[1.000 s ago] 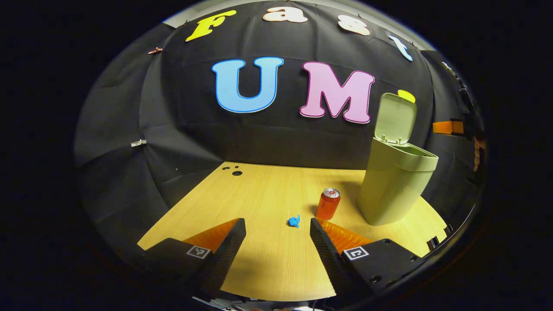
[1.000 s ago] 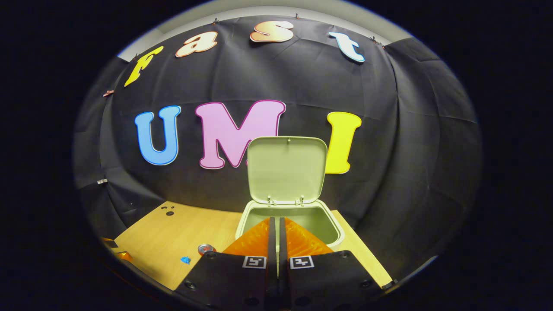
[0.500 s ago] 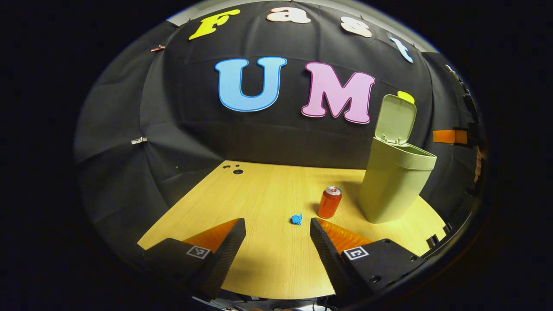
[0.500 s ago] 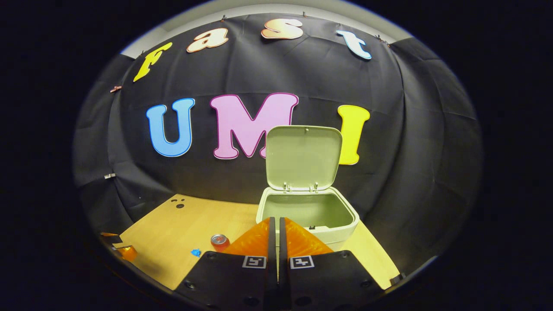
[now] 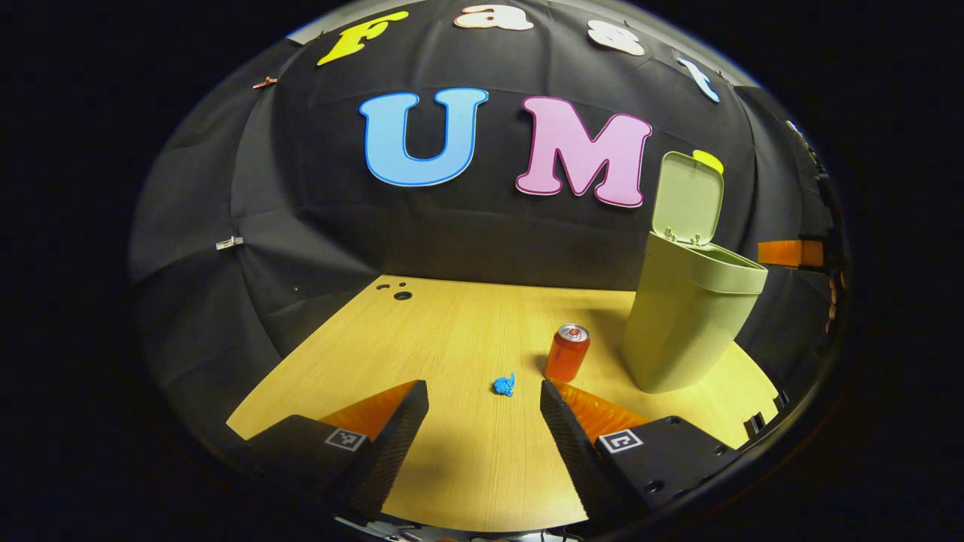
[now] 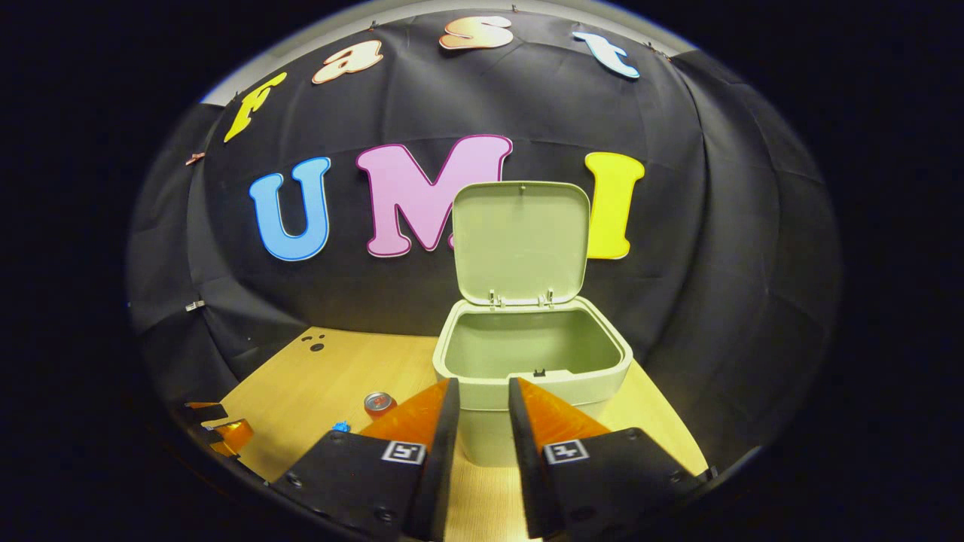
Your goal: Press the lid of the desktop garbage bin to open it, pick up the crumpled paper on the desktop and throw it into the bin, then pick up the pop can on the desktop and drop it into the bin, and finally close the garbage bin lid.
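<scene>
In the left gripper view, the left gripper [image 5: 484,444] sits nearest, low over the near edge of a pale wooden bench [image 5: 452,339]. Its two fingers are spread wide and hold nothing. Just beyond the gap between them, a small blue wad of crumpled paper [image 5: 504,385] lies on the bench. A little farther and to the right stands an orange can [image 5: 567,352], upright, its silver top showing, close to the paper but not touching it. Farther right again, near the right edge of the bench, stands a tall pale green bin [image 5: 689,324]. Its lid [image 5: 687,197] is swung up and back against the black cloth wall.

In the right gripper view, the right gripper [image 6: 482,452] hangs in front of the bin [image 6: 532,380], its fingers parted only narrowly and holding nothing. The bin's mouth gapes just past the fingertips, and no rubbish can be seen inside. The lid [image 6: 520,241] stands upright behind the opening. Off to the left on the bench [image 6: 331,376] are the can [image 6: 379,403] and the paper [image 6: 341,427], with part of the other gripper at the bench's left edge.

Judging by this, the first step is done: the bin is open. Paper and can both wait on the bench, and the lid has yet to be closed. The left gripper looks best placed to take the paper next.
</scene>
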The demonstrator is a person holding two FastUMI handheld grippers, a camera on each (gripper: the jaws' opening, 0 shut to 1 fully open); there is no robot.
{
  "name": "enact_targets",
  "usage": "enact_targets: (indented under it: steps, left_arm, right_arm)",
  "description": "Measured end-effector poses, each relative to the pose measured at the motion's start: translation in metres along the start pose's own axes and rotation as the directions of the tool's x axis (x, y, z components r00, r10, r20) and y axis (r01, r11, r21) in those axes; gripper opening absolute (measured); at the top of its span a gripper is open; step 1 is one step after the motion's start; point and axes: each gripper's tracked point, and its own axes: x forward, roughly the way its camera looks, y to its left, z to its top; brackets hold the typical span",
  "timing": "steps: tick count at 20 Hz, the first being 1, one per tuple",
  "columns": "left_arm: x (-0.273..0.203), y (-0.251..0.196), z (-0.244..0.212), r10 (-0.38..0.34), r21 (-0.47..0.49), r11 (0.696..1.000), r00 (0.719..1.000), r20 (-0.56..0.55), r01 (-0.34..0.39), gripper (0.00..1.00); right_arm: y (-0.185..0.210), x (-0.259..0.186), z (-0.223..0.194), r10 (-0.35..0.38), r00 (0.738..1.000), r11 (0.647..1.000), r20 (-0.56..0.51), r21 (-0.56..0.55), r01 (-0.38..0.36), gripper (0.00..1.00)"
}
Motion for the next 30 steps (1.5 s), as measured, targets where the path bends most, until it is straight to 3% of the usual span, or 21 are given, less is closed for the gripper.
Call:
enact_targets:
  steps: [1,4,9,19,22,26,30]
  left_arm:
    - [0.007,0.0,-0.001,0.001,0.002,1.0,1.0,-0.002,-0.001,0.96]
    - [0.029,-0.001,-0.004,0.011,0.006,1.0,1.0,-0.029,-0.011,0.96]
    - [0.068,-0.001,-0.013,0.013,-0.026,1.0,0.997,-0.076,-0.015,0.96]
    - [0.155,-0.017,-0.061,0.001,-0.016,1.0,0.978,-0.209,-0.004,0.96]
    - [0.18,-0.026,-0.078,-0.022,-0.077,0.997,0.971,-0.238,0.004,0.96]
    - [0.215,-0.016,-0.099,0.041,-0.085,0.994,0.962,-0.27,-0.066,0.96]
    - [0.225,-0.012,-0.115,0.082,-0.044,0.994,0.953,-0.291,-0.099,0.95]
  right_arm:
    - [-0.003,0.003,-0.006,0.006,1.0,1.0,-0.009,0.005,-0.006,0.49]
    - [-0.014,-0.002,-0.02,0.005,0.999,1.0,-0.038,0.023,-0.004,0.99]
    - [-0.032,-0.006,-0.047,-0.004,0.995,0.999,-0.101,0.045,0.009,0.98]
    - [-0.042,0.007,-0.084,0.046,0.981,0.999,-0.191,0.002,-0.046,0.99]
    - [-0.038,0.01,-0.095,0.067,0.974,0.996,-0.216,-0.048,-0.08,0.99]
    - [-0.015,0.015,-0.108,0.143,0.958,0.982,-0.248,-0.088,-0.169,0.99]
    - [-0.004,0.016,-0.114,0.177,0.947,0.975,-0.267,-0.087,-0.207,0.99]
